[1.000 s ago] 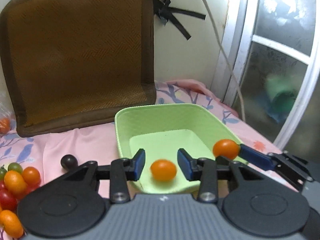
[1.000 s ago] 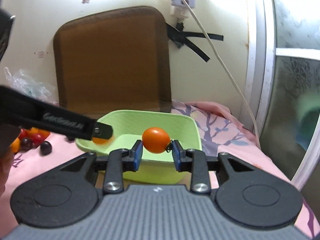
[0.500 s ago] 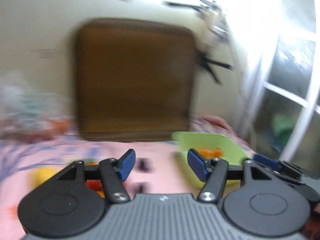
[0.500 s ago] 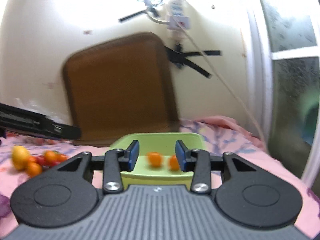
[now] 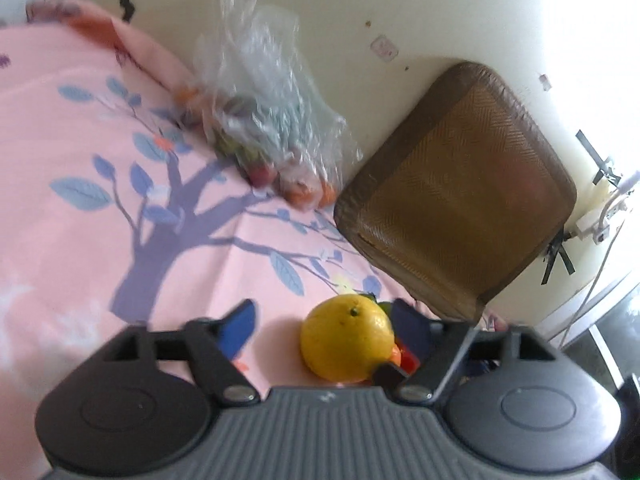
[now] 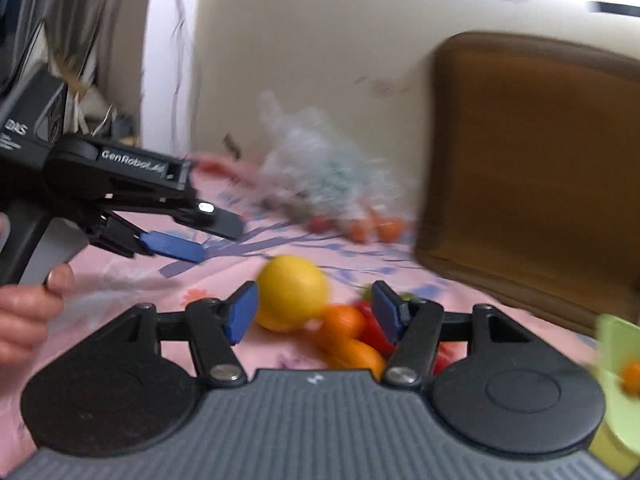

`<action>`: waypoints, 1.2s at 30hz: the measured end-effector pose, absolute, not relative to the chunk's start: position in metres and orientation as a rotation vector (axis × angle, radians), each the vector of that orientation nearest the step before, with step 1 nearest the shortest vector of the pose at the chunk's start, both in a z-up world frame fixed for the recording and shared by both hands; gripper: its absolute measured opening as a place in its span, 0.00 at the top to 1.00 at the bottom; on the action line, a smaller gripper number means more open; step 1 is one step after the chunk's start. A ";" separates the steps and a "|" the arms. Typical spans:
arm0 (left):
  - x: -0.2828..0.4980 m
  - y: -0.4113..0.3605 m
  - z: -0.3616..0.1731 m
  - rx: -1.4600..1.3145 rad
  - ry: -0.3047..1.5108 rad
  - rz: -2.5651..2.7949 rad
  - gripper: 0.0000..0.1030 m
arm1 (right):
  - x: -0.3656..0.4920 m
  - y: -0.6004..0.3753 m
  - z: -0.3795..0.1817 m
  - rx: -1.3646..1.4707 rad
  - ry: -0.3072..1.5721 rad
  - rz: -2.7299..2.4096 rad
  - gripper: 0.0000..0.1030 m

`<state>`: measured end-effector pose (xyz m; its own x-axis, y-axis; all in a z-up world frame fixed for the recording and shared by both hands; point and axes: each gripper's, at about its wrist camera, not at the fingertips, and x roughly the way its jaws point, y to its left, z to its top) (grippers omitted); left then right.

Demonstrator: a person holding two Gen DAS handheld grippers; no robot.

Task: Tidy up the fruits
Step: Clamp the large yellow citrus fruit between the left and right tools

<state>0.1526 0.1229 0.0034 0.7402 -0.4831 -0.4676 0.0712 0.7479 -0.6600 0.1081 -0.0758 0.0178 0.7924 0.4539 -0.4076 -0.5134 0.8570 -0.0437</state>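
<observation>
**Both grippers open over the fruit pile**

The left gripper point(image 5: 326, 326) has its blue pads spread wide, having just been opening. A yellow citrus fruit point(image 5: 347, 344) lies on the bed between them, close to the right-hand pad; the left-hand pad stands clear of it, and whether the right-hand pad touches it cannot be told. Nothing is gripped. Behind the citrus, bits of small orange and red fruits point(image 5: 404, 356) show by that pad.

The right gripper point(image 6: 314, 312) has also just been opening and its jaws stand moderately apart, empty. Seen between them from the right wrist camera are the same yellow citrus fruit point(image 6: 292, 292), near the left-hand pad, and the small orange and red fruits point(image 6: 352, 338) heaped just beside it, all lying on the pink floral bedsheet point(image 5: 100, 184). In this view the left gripper point(image 6: 218, 236) reaches in from the left edge, held by a person's hand point(image 6: 24, 312), its pads apart above the sheet.

Farther back, a clear plastic bag point(image 5: 264, 120) with more fruit inside rests where the sheet meets the wall. Beside it a brown woven cushion point(image 5: 460, 192) leans against the wall. At the right edge of the right wrist view, a light green basket point(image 6: 618, 360) shows in part, with one small orange fruit point(image 6: 632, 374) inside.
</observation>
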 end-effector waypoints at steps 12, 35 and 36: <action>0.142 0.099 0.005 -0.649 0.686 -0.490 0.41 | 0.118 -0.044 -0.003 -0.231 0.435 0.488 0.37; 0.063 -0.110 0.007 -0.187 0.781 -0.730 0.32 | -0.023 -0.225 -0.022 0.105 0.468 0.192 0.35; 0.064 -0.113 0.006 -0.180 0.788 -0.732 0.32 | -0.022 -0.223 -0.022 0.108 0.466 0.198 0.35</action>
<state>0.0637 -0.1126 0.0055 0.4766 -0.6594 -0.5814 0.5311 0.7430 -0.4073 -0.0220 -0.2226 -0.0222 0.8748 0.2141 -0.4347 -0.1652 0.9751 0.1480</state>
